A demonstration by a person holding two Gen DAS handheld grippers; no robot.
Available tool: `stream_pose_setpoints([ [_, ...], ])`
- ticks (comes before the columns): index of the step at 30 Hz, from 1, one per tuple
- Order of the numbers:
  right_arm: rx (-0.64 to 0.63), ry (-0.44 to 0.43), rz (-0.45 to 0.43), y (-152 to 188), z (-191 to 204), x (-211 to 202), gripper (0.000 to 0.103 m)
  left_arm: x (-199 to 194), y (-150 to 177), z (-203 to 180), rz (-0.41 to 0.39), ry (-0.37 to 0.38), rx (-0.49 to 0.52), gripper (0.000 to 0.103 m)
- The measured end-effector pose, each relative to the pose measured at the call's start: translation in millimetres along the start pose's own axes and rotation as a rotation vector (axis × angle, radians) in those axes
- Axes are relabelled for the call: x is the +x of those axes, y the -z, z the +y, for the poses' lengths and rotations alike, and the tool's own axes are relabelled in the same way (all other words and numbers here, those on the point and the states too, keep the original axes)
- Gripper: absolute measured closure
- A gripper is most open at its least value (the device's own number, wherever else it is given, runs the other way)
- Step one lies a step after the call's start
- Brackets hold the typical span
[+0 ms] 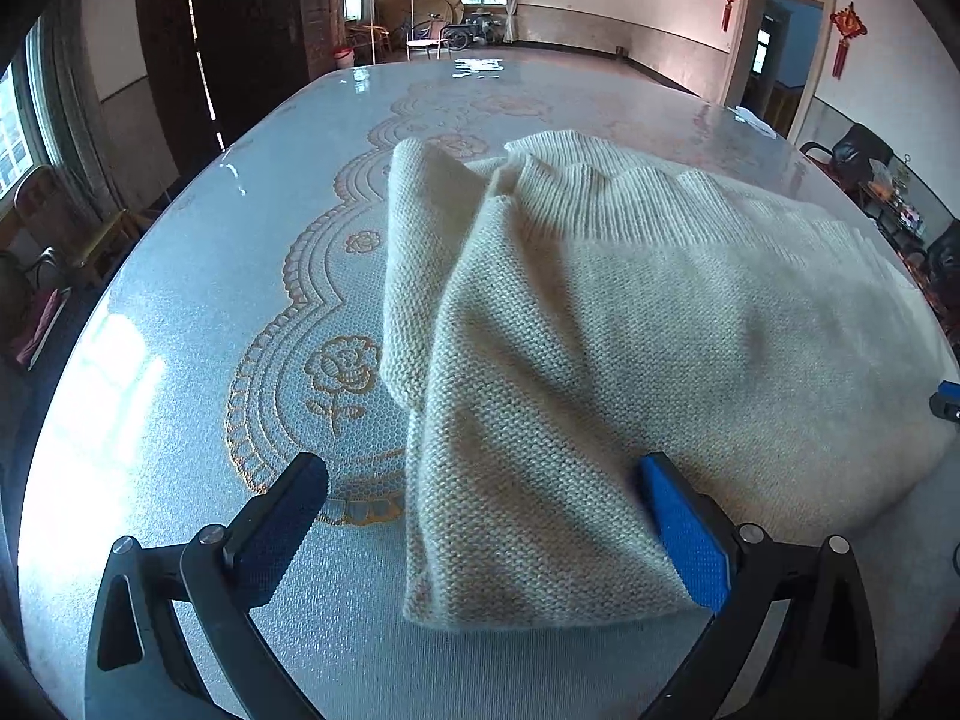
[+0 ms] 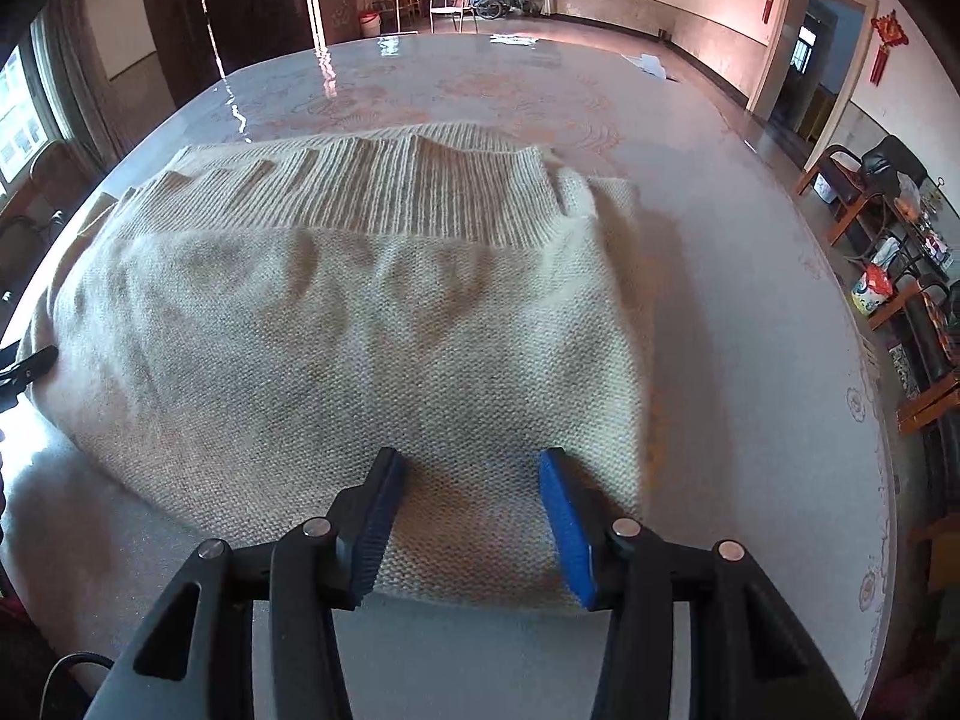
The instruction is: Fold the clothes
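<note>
While both grippers sit at the near table edge, the cream knit sweater (image 1: 630, 324) lies partly folded on the lace-patterned table (image 1: 180, 330), ribbed hem toward 12 o'clock. Left gripper (image 1: 480, 531): fingers spread wide, straddling the near left corner of the knit; dark pad (image 1: 276, 534) over bare tablecloth at 7 o'clock, blue pad (image 1: 684, 534) against the fabric at 5 o'clock. Can't tell if that pad presses or just touches. A folded sleeve or side panel runs toward 11 o'clock in the left view; its far end is bunched, layers hard to separate. Right gripper (image 2: 474, 525): fingers at medium spread, sweater (image 2: 360, 330) edge lying between them, not pinched. Near hem under the pads (image 2: 567, 528) is hidden. Sweater's left side is cut off at 9 o'clock in the right view, where a bit of the left gripper (image 2: 27, 366) pokes in. Right gripper (image 1: 948, 402) barely visible at 3 o'clock in the left view. Background chairs (image 2: 864, 174) blurred.
</note>
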State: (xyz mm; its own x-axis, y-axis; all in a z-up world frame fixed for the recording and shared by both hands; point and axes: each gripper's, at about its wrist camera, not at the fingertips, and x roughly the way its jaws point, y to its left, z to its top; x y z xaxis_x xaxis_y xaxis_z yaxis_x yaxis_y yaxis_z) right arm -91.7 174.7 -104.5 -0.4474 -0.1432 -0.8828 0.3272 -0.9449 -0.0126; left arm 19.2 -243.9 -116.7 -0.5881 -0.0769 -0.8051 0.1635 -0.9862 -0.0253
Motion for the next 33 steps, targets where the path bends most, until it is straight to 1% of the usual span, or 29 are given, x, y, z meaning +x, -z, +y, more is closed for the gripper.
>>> stream_pose_setpoints([
  [2, -0.006, 0.009, 0.006, 0.2, 0.8, -1.1, 0.056, -11.2, -1.4, -1.8, -0.043, 0.004, 0.015, 0.0],
  [5, -0.015, 0.025, 0.019, -0.4, 3.0, -2.9, 0.056, -23.2, -4.2, -5.4, -0.088, -0.013, 0.04, 0.0],
  [7, -0.007, 0.036, 0.026, -2.5, 3.4, -7.4, 0.056, -22.5, -5.5, -8.2, -0.079, -0.026, 0.059, 0.0],
  [9, 0.011, 0.045, 0.009, -6.1, 4.2, -17.5, 0.056, -16.5, -4.0, -10.4, -0.054, -0.056, 0.077, 0.0],
  [12, 0.02, 0.009, -0.046, -12.2, 10.7, -37.8, 0.055, -10.0, 3.2, -8.4, -0.02, -0.061, 0.073, 0.0],
  [14, -0.008, -0.026, -0.056, -9.8, 22.2, -42.7, 0.055, -10.1, 7.3, -5.7, -0.016, -0.053, 0.055, 0.0],
  [15, -0.032, -0.042, -0.048, -8.8, 28.9, -41.2, 0.055, -11.2, 8.9, -3.5, -0.016, -0.05, 0.045, 0.0],
  [17, -0.081, -0.045, -0.024, 0.9, 57.9, -32.2, 0.055, -12.1, 11.6, 0.5, -0.009, -0.048, 0.032, 0.0],
  [18, -0.098, -0.043, -0.006, 1.7, 67.2, -22.2, 0.055, -11.0, 12.6, 2.4, -0.002, -0.04, 0.025, 0.0],
  [19, -0.106, -0.037, 0.016, -8.3, 70.9, -3.9, 0.055, -10.5, 15.1, 5.2, 0.009, -0.028, 0.017, 0.0],
  [20, -0.107, -0.025, 0.04, -19.6, 68.7, 14.1, 0.055, -10.9, 17.2, 8.5, 0.016, -0.018, 0.004, 0.0],
  [21, -0.094, -0.032, 0.041, -21.8, 64.4, 20.5, 0.055, -12.3, 18.7, 11.7, 0.021, -0.012, -0.01, 0.0],
  [23, -0.065, -0.06, 0.037, -21.2, 56.9, 20.5, 0.054, -17.0, 21.1, 17.7, 0.025, -0.002, -0.035, 0.0],
  [25, -0.069, -0.064, 0.046, -21.8, 55.6, 20.4, 0.054, -25.4, 21.5, 23.9, 0.001, 0.001, -0.056, 0.0],
  [27, -0.082, -0.054, 0.049, -21.4, 58.7, 20.1, 0.053, -35.0, 17.9, 33.9, -0.032, 0.028, -0.069, 0.0],
  [29, -0.08, -0.051, 0.048, -20.6, 60.2, 19.7, 0.052, -37.7, 15.3, 38.3, -0.052, 0.007, -0.061, 0.0],
  [30, -0.078, -0.052, 0.047, -20.1, 60.5, 19.5, 0.052, -35.6, 14.4, 39.6, -0.046, -0.012, -0.051, 0.0],
  [31, -0.077, -0.052, 0.046, -19.6, 60.9, 19.4, 0.052, -32.1, 14.6, 40.4, -0.027, -0.044, -0.038, 0.0],
  [33, -0.08, -0.052, 0.046, -19.0, 62.0, 19.0, 0.051, -19.1, 15.6, 42.5, 0.038, -0.121, -0.012, 0.0],
])
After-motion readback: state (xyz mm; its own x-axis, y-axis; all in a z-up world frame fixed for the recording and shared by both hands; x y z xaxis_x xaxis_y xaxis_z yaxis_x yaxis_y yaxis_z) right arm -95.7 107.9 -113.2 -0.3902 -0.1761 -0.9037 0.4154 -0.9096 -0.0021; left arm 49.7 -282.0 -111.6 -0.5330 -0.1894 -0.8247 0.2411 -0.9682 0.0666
